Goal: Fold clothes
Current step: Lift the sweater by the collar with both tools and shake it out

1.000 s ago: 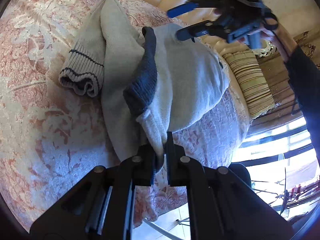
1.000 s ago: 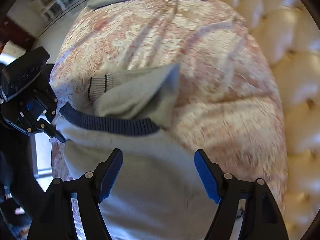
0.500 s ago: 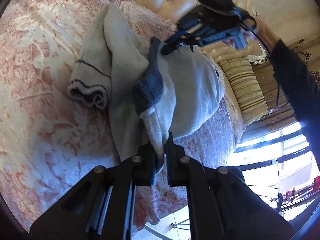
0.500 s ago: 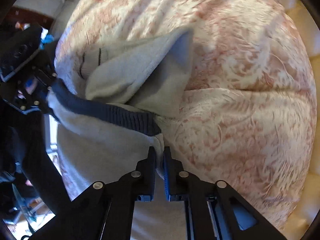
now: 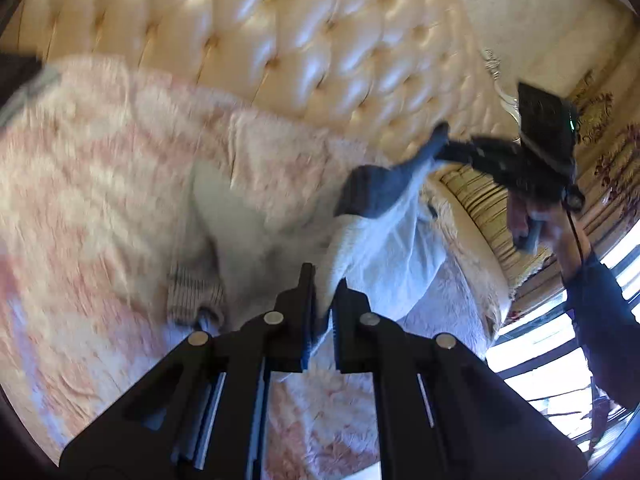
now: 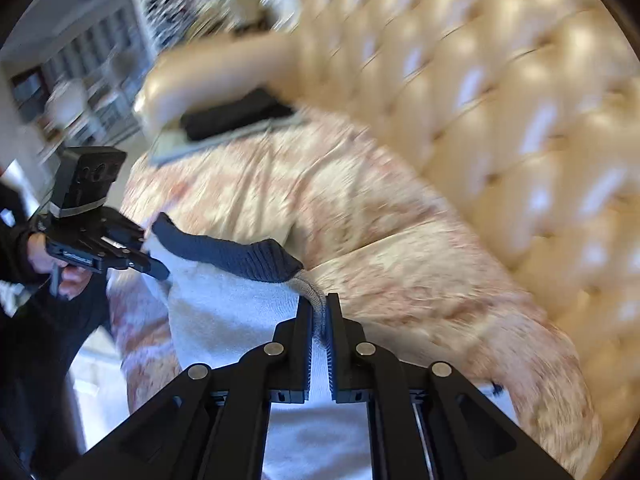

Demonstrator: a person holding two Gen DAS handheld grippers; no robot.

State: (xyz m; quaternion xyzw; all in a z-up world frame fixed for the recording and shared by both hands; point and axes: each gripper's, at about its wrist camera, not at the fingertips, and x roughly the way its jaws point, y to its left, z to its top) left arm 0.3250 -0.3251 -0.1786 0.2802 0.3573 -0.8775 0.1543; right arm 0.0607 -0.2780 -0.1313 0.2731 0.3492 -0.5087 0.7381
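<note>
1. The pale grey knitted sweater with a dark blue ribbed hem (image 5: 376, 240), lying slack on the pink floral bedspread (image 5: 100, 184) one second ago, is now lifted, its hem (image 6: 240, 256) stretched taut between both grippers.
2. The right gripper (image 6: 319, 316), wide open a second ago, has closed on the hem's corner; in the left view it (image 5: 444, 144) has risen.
3. The left gripper (image 5: 323, 286) has tilted upward; the cream tufted headboard (image 5: 280, 40) now fills its view; both views are motion-blurred.

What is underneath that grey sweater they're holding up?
Under the lifted sweater lies the pink floral bedspread. Both the left gripper and right gripper pinch its edge. Whatever lies beneath its draped part is hidden.
</note>
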